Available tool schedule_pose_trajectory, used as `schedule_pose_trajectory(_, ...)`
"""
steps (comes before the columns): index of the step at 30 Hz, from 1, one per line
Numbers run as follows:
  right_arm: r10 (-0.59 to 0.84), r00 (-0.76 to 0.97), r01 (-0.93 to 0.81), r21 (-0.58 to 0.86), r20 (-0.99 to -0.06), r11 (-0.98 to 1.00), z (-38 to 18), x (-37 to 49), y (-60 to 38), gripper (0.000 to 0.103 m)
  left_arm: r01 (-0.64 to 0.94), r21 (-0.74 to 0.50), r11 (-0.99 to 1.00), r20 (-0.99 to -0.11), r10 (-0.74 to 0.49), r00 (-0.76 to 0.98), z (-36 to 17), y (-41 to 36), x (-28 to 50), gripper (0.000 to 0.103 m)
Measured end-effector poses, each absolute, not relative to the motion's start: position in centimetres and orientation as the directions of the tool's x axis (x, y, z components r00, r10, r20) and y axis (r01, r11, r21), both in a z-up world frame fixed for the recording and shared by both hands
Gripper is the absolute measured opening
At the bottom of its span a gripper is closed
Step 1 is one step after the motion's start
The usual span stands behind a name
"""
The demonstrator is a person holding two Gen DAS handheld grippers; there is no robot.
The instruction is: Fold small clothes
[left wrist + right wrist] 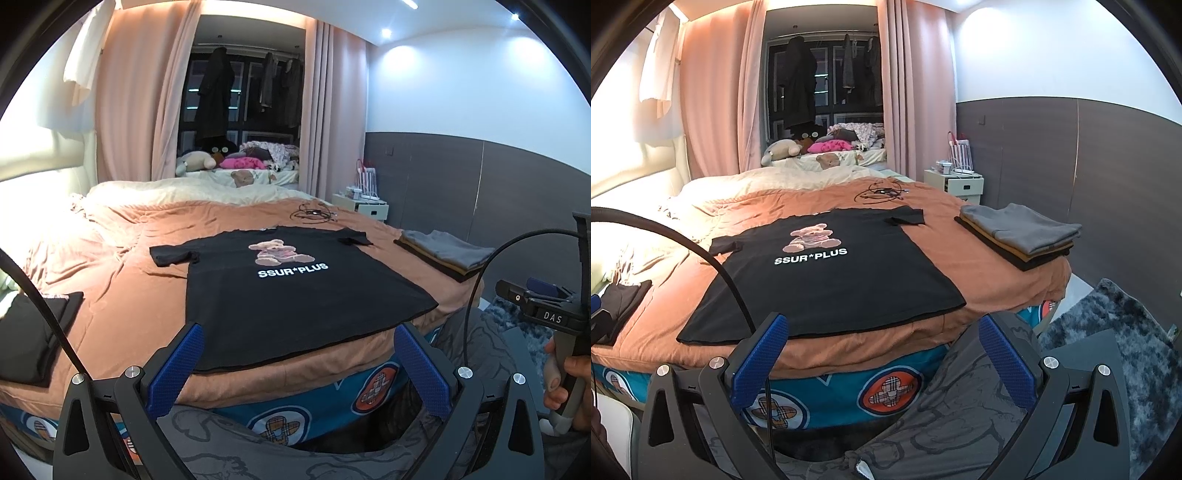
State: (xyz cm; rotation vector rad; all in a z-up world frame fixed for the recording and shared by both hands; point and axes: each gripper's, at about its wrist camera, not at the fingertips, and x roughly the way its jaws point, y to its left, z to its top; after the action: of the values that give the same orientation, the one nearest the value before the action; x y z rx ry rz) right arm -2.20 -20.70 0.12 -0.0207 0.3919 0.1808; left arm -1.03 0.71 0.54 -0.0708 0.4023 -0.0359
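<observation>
Right there on the rust-brown blanket of the bed (997, 295) lies a black cotton T-shirt (295, 295), spread flat and face up — a seated teddy bear print over white lettering that reads "SSUR*PLUS". Near the bed's right edge sits a stack of folded garments, grey on top (1019, 232). The left hand-held gripper (299, 363) hangs just short of the shirt's hem, blue-padded jaws wide apart, holding nothing; the right hand-held gripper (886, 354) likewise gapes empty — its body marked "DAS".
</observation>
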Motion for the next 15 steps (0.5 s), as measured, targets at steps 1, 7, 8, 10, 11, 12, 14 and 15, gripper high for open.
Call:
schedule_pose_trajectory(1, 0.171, 0.908, -0.179, 0.015, -0.382, 0.984, 0.11, -2.21, -20.68, 0.103, 0.021, -0.077, 0.997, -0.389, -0.050, 0.920, 0.54, 0.75, -1.06, 0.103)
schedule_pose_trajectory(7, 0.166, 0.910, -0.174, 0.016, -0.380, 0.985, 0.20, -2.27, -20.61, 0.103, 0.021, -0.076, 0.997, -0.390, -0.049, 0.919, 0.54, 0.74, -1.06, 0.103)
schedule_pose_trajectory(8, 0.167, 0.910, -0.174, 0.016, -0.380, 0.985, 0.22, -2.27, -20.60, 0.103, 0.021, -0.077, 0.997, -0.390, -0.050, 0.919, 0.54, 0.76, -1.08, 0.103)
schedule_pose_trajectory(10, 0.167, 0.910, -0.174, 0.016, -0.380, 0.985, 0.24, -2.25, -20.61, 0.103, 0.022, -0.076, 0.997, -0.390, -0.050, 0.919, 0.55, 0.74, -1.08, 0.103)
schedule_pose_trajectory(11, 0.167, 0.909, -0.174, 0.016, -0.381, 0.985, 0.24, -2.25, -20.61, 0.103, 0.021, -0.076, 0.997, -0.390, -0.049, 0.920, 0.55, 0.73, -1.08, 0.103)
schedule_pose_trajectory(12, 0.167, 0.910, -0.174, 0.016, -0.381, 0.985, 0.23, -2.26, -20.59, 0.103, 0.020, -0.076, 0.997, -0.390, -0.049, 0.920, 0.54, 0.72, -1.05, 0.103)
schedule_pose_trajectory(14, 0.165, 0.910, -0.172, 0.015, -0.380, 0.985, 0.23, -2.29, -20.59, 0.103, 0.020, -0.077, 0.997, -0.390, -0.048, 0.920, 0.54, 0.73, -1.06, 0.103)
schedule_pose_trajectory(15, 0.165, 0.910, -0.172, 0.016, -0.380, 0.985, 0.25, -2.30, -20.60, 0.103, 0.020, -0.076, 0.997, -0.389, -0.048, 0.920, 0.57, 0.75, -1.09, 0.103)
